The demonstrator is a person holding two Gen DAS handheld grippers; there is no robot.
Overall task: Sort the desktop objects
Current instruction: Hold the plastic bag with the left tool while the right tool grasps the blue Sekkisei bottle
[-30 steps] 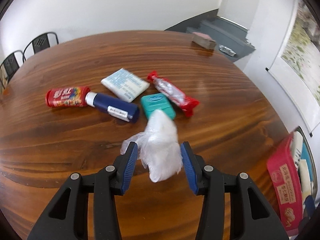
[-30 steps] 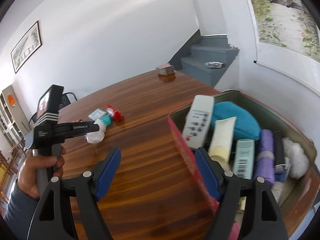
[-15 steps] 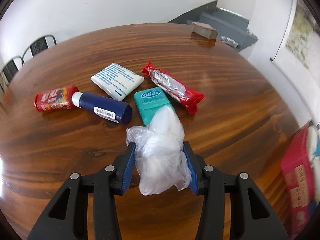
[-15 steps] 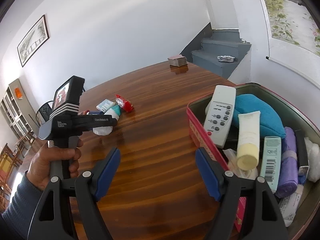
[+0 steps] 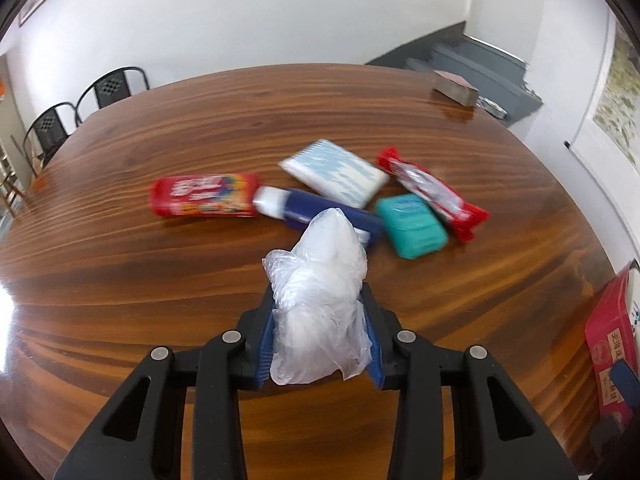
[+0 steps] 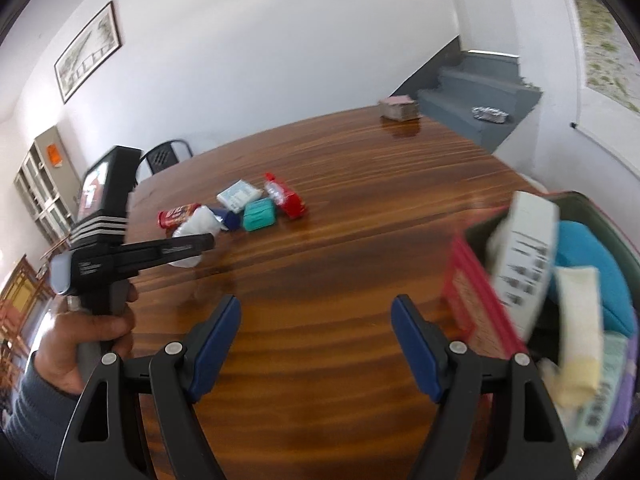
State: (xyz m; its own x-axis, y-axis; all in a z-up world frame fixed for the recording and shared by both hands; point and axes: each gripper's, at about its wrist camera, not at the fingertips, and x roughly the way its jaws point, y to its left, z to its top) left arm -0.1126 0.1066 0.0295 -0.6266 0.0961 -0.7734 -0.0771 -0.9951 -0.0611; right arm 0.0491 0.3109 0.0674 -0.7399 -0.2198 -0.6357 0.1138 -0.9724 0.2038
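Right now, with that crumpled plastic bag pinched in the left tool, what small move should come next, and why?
Probably carry it rightward toward the red box. The left gripper is shut on the plastic bag, which looks lifted off the table, and the box already holds sorted items. The right gripper is open and empty.

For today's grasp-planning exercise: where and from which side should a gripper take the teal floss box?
Grip the teal floss box across its two long flat sides, from above. It lies flat, the red wrapper crowding one side.
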